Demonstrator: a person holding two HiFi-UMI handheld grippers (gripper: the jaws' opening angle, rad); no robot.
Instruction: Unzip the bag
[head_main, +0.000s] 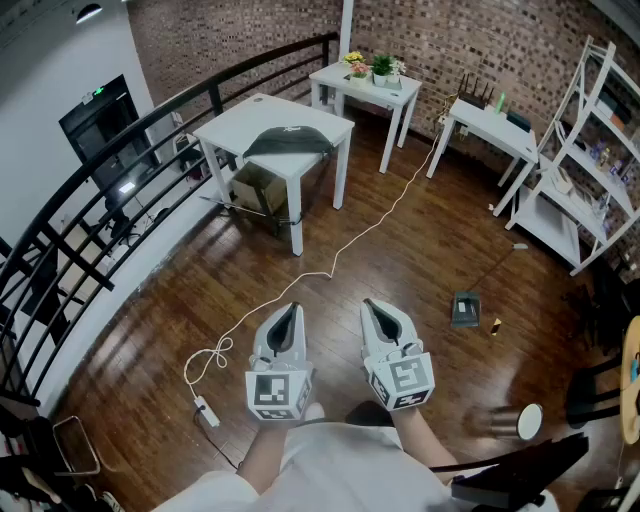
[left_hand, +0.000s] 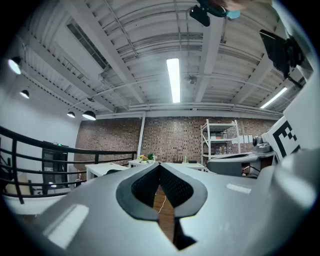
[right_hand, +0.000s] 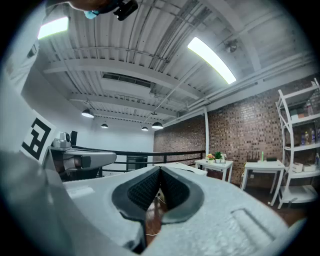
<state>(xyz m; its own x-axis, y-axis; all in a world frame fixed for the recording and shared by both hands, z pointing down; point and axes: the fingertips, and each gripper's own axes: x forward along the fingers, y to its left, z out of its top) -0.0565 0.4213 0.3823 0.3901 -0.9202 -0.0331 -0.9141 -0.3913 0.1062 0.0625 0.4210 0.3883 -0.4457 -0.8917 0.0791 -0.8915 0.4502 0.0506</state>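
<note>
— Far off at left in the head view, on a white bench (head_main: 225, 125): dark bag (head_main: 288, 142), lying flat, zip closed as far as can be told. Down near, left hand-held gripper (head_main: 293, 308) and right hand-held gripper (head_main: 368, 304), side by side above the wood floor (head_main: 420, 260), well apart from the bag, touching nothing.
— Step in hand, then?
— Looks like the approach only; nothing unzipped yet. Calls for crossing to the bench, then spreading both pairs of jaws for the bag and its zip pull.
— Room for that?
— Plenty of bare floor ahead. White cable (head_main: 345, 240) snaking across the path, though; worth stepping over. Railing (head_main: 95, 190) curving along the left, box (head_main: 258, 188) under the bench, so probably best reached from the near right corner.
— Left gripper view?
— Jaws pressed together, nothing between them; only floor past the tips. Bench and brick wall (left_hand: 170, 137) far ahead.
— Right gripper view?
— Same: closed up narrow, empty. Small bench (right_hand: 212, 164) with plants far ahead, white shelf (right_hand: 299, 118) at far right; open floor between.
</note>
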